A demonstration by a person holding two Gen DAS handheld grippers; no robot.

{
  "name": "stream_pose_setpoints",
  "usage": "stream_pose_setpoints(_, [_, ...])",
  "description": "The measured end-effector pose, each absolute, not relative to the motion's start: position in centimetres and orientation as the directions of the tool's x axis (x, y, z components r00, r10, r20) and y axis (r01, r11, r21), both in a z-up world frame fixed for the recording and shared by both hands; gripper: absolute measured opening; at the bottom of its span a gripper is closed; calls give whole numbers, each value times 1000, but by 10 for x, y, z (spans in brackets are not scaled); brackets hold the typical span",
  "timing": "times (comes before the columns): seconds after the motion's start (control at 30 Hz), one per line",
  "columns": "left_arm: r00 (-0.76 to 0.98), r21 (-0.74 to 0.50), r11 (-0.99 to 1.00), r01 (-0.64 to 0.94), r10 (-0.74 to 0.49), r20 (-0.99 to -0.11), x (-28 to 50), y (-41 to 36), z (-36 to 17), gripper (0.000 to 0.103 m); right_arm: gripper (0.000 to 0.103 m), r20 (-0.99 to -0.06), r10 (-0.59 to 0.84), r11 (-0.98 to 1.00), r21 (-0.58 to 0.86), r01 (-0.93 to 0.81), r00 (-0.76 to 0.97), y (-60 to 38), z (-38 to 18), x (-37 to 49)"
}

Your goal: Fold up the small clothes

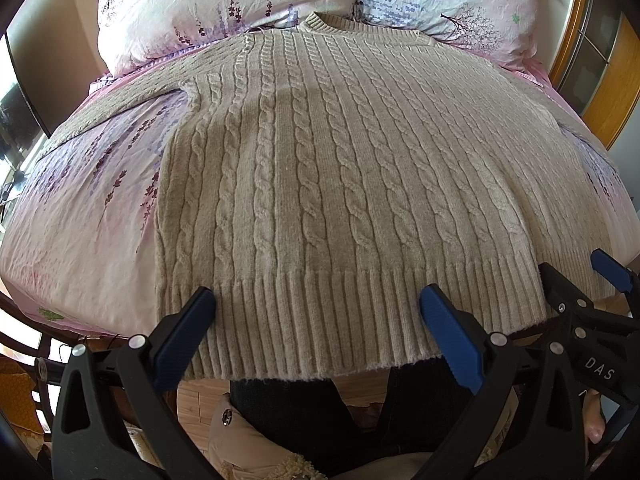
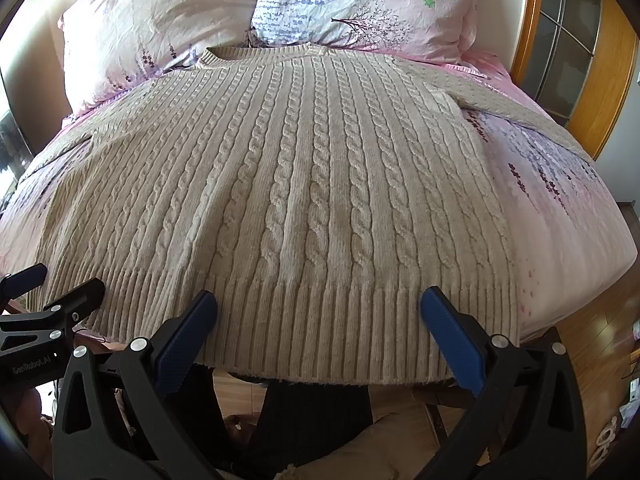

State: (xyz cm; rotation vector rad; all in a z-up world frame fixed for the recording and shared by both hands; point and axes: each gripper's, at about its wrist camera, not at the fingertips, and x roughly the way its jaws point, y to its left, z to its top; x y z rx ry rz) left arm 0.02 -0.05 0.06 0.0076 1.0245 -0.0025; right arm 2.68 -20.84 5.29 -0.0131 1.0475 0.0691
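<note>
Two tongs hang over the near edge of the bed [image 1: 72, 240], side by side, both pointed up the sweater [image 1: 320, 160] toward the pillows [image 1: 200, 4]. The left tong [image 1: 318, 312] stands wide, its blue pads [image 1: 184, 336] spread over the ribbed hem [image 1: 304, 320] toward the garment's left corner, with nothing between them but knit lying flat beneath. The right tong [image 2: 318, 312] is just as wide, straddling the hem near the right corner. I cannot tell whether any pad actually touches the wool or only floats just above it. From the left wrist view the right tong shows at the far right edge, just beside the hem's corner; from the right wrist view the left one peeks in at the far left.

The sweater lies face up, spread flat on the flowered pink sheet, collar [image 2: 256, 54] away by the pillows and hem hanging slightly past the mattress edge at the near side. It is a beige cable knit, thick ropes of pattern running straight from neck to hem, with a broad ribbed band at the bottom. Both sleeves are stretched outward: the left sleeve [image 1: 120, 100] angles off to the side, the right sleeve [image 2: 520, 108] does the same. A faint darker patch sits low on the front in the right wrist view.

Dark trouser legs [image 1: 300, 412] stand below the hem.
</note>
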Motion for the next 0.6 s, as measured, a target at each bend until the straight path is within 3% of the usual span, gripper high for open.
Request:
stream_pose_setpoints(0.33, [519, 3, 1000, 22, -9, -855, 3, -1, 3, 101, 102, -834, 64, 997, 26, -77, 549, -212, 58, 30])
stream_pose_setpoints(0.5, [552, -4, 1000, 22, -15, -834, 17, 7, 12, 101, 102, -723, 273, 957, 269, -105, 635, -246, 69, 43])
stream_pose_setpoints(0.6, [594, -13, 1000, 24, -24, -804, 31, 13, 25, 101, 102, -700, 299, 932, 359, -42, 649, -276, 75, 65])
